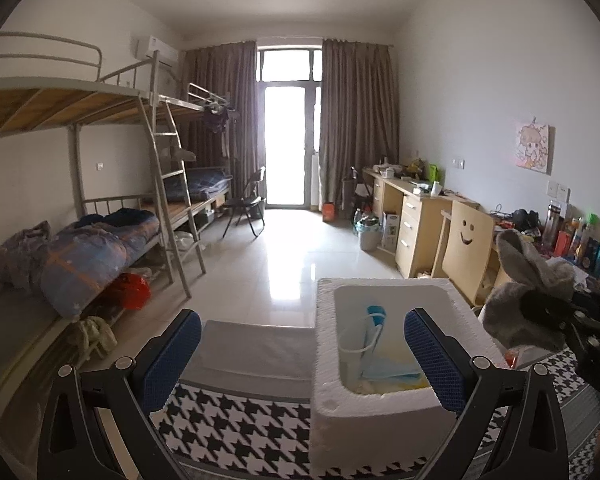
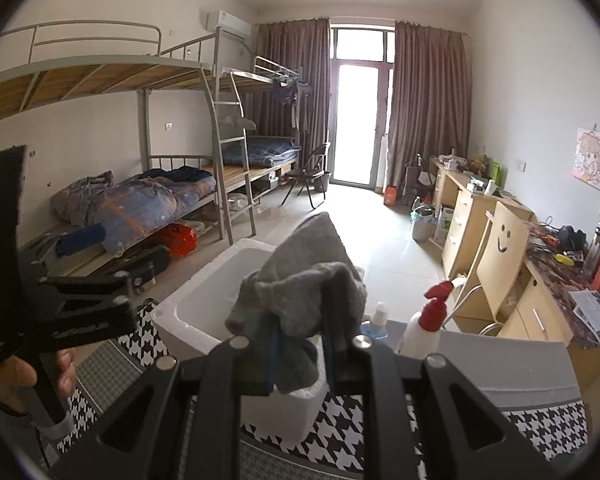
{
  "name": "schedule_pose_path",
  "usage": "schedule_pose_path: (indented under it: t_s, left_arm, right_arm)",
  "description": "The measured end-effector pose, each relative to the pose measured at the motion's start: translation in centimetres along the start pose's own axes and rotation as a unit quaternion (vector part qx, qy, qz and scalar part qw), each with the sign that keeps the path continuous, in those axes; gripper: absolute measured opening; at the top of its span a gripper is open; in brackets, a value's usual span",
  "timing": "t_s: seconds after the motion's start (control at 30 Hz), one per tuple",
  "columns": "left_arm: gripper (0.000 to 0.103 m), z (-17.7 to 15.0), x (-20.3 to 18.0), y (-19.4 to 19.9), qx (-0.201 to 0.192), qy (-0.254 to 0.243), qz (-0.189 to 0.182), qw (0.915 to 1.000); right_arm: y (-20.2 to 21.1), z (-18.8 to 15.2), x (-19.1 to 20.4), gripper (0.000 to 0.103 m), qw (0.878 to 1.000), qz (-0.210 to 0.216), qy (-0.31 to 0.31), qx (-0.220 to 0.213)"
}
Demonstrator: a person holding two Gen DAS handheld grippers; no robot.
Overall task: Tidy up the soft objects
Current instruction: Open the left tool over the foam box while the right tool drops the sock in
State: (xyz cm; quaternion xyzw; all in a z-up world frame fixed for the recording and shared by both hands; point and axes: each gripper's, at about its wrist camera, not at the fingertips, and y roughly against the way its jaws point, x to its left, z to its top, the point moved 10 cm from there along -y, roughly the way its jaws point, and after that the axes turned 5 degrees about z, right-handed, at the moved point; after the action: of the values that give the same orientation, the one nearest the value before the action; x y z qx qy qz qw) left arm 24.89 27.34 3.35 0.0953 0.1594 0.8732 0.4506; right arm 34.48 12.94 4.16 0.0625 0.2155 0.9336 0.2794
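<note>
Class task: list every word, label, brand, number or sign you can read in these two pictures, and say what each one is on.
No text can be read for certain.
Left gripper body: embossed lettering, too blurred to read.
Air conditioner: small logo, too small to read.
Bottles on the desk: labels too small to read.
Poster: a cartoon figure, no legible words.
Chair back: a drawn smiley face, no letters.

1. A shared dormitory room: metal bunk beds (image 1: pixel 100 128) with ladders (image 1: pixel 172 184) line one wall, with rumpled quilts (image 1: pixel 88 256) on the lower bunks.
2. Wooden desks (image 1: pixel 416 216) cluttered with bottles and personal items line the opposite wall.
3. A folding chair (image 1: pixel 248 200), long curtains (image 1: pixel 356 120), a balcony door (image 1: pixel 286 140) and a wall air conditioner (image 1: pixel 158 50) complete it.
</note>
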Motion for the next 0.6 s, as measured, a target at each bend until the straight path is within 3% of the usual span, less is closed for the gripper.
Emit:
schedule_pose_path:
  t_s: [0.6]
  left_arm:
    - [0.102, -1.5, 3.2, 1.5, 0.002, 0.013, 0.019, 0.9997]
  right_arm:
    - [-4.9, -0.1, 0.2, 0.023, 0.999, 0.001, -0.007, 0.036]
